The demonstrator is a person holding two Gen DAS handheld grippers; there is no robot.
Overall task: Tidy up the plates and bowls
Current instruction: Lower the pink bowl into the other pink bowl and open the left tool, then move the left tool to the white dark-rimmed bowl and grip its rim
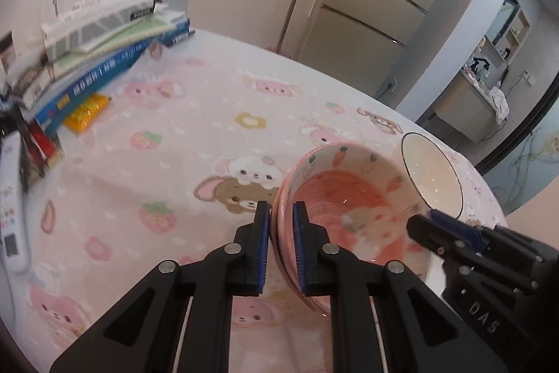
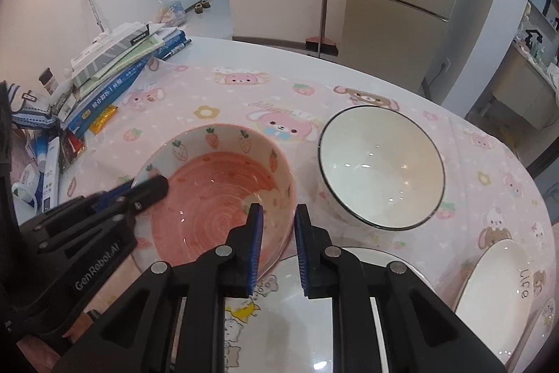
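In the left wrist view, the left gripper (image 1: 281,222) has its jaws clamped on the rim of the pink bowl (image 1: 349,198). One blue pad is outside the rim and one is inside. The bowl has strawberries and carrots painted on its white inside wall. It is tilted up, with its open side turned to the right. It is on the near right part of the tabletop (image 1: 195,135), which has a pink cloth with bunnies and bears. The white bowl (image 1: 433,177) with a dark rim is just to the right of the pink bowl. The right gripper (image 1: 424,224) comes in from the right, with its tip by the right side of the pink bowl. A stack of books (image 1: 104,58) is on the far left. A white remote control (image 1: 12,201) lies at the left edge.

In the right wrist view, the pink bowl (image 2: 216,198) is near the middle, and the left gripper (image 2: 148,189) grips its left rim. The right gripper (image 2: 277,222) hangs over the near right rim of the pink bowl. Its jaws are only a little apart and grasp nothing. The white bowl (image 2: 380,166) stands to the right, close beside the pink bowl. A cartoon plate (image 2: 279,320) is under the right gripper, nearest to us. A white plate (image 2: 496,285) with letters on it lies at the near right. The stack of books (image 2: 118,72) is far left.
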